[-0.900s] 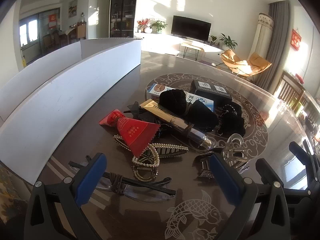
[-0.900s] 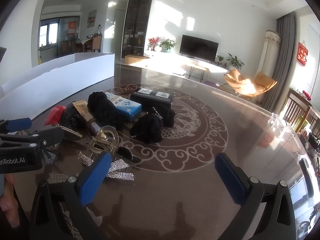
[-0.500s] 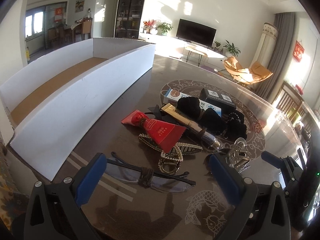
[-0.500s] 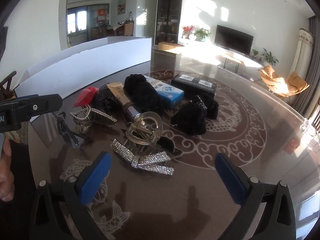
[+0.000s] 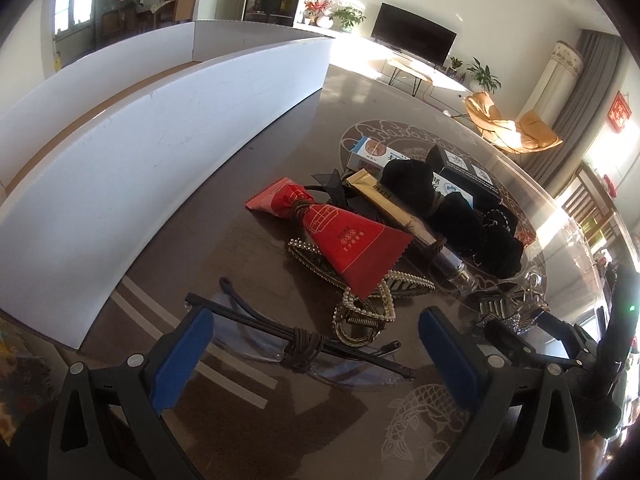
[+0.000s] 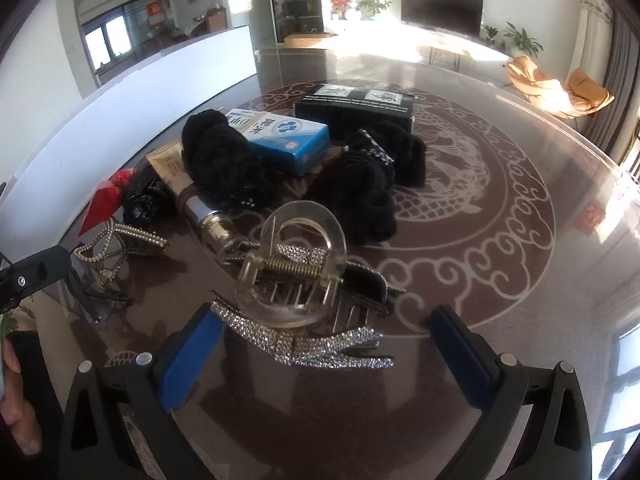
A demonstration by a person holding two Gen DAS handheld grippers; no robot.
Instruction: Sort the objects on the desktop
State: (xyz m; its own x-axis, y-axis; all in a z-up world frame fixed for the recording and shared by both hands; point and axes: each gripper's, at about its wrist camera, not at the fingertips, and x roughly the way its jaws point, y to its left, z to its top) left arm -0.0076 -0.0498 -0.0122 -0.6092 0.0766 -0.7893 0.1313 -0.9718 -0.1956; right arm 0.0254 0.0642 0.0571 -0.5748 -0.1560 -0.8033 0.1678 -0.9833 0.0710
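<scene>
A heap of small things crowds the dark glass-topped table (image 5: 280, 432), whose surface carries a pale scroll-and-fish pattern. Along its left side stands a long white cardboard tray (image 5: 168, 132) with a brown floor, well apart from the pile.

The left gripper (image 5: 316, 356) hangs over the near edge of the heap with its blue-padded jaws spread wide and nothing pressed between them. Under it lies a pair of folded glasses (image 5: 304, 344) bound by a brown cord. Just beyond sits a pearl-edged hair claw (image 5: 360, 312), partly covered by a red pouch (image 5: 340, 236) that is cinched with cord and printed with gold characters too small to read. A gold tube (image 5: 384, 200) lies beside the pouch, its writing not legible.

The right gripper (image 6: 320, 352) is likewise released, jaws wide. Between them, without touching either pad, rests a rhinestone bow clip (image 6: 304, 340), and a clear plastic claw clip (image 6: 292, 264) sits on top of it (its steel spring in plain view). Farther back are black scrunchies (image 6: 360, 196), a blue-and-white box (image 6: 288, 140) with large Chinese characters and a clover-like emblem, and a black box (image 6: 356, 112) with white picture labels.

At the left edge of the right wrist view, fingers (image 6: 18, 412) of the person's hand show.
</scene>
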